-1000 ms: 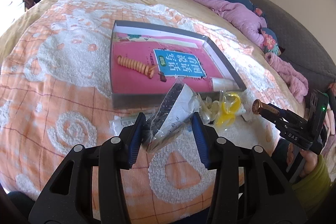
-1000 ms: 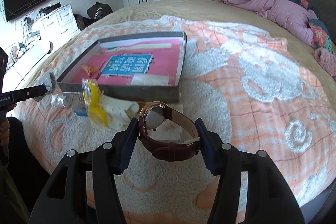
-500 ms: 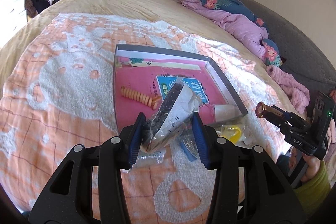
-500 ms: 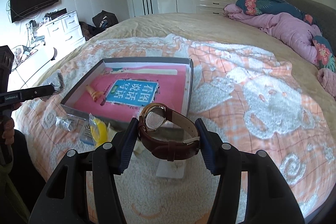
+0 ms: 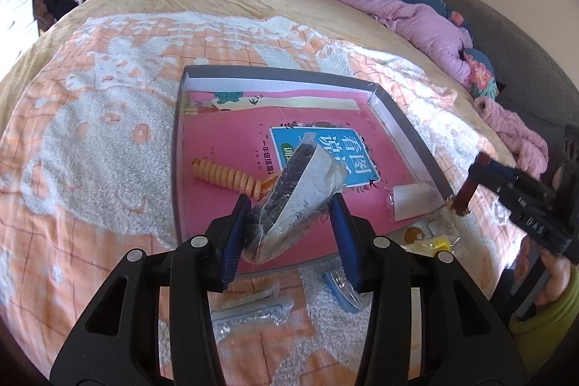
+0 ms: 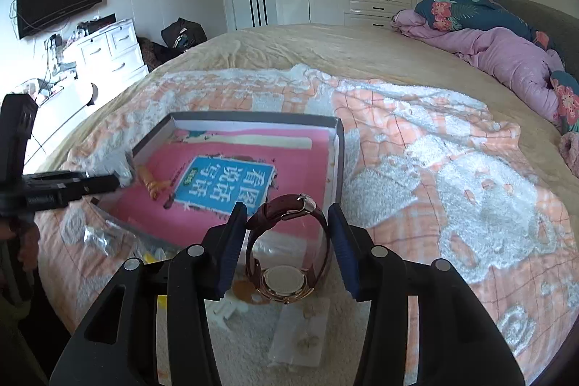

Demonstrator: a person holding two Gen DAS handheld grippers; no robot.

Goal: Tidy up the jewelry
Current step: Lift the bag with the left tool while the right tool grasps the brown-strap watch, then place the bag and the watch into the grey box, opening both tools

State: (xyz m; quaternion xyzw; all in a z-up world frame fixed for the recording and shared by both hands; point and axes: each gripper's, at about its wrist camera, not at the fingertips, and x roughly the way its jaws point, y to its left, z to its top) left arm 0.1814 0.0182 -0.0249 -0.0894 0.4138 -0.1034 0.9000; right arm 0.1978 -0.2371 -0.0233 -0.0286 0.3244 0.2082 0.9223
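Left wrist view: left gripper (image 5: pixel 289 230) clamps a bagged dark bracelet (image 5: pixel 295 201) over the box (image 5: pixel 409 132) holding an orange bracelet (image 5: pixel 228 177), right gripper (image 6: pixel 287 239) clasps a watch (image 6: pixel 286 255), loose packets (image 5: pixel 253 312) remain outside.

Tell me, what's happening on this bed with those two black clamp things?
A person is sorting jewelry into a shallow grey box on the bed, holding a gripper in each hand. The left gripper has its jaws closed on a clear plastic bag of dark beads, held over the box. The right gripper grips a brown leather watch by the box's near edge. An orange beaded bracelet already lies inside; more small packets wait on the blanket.
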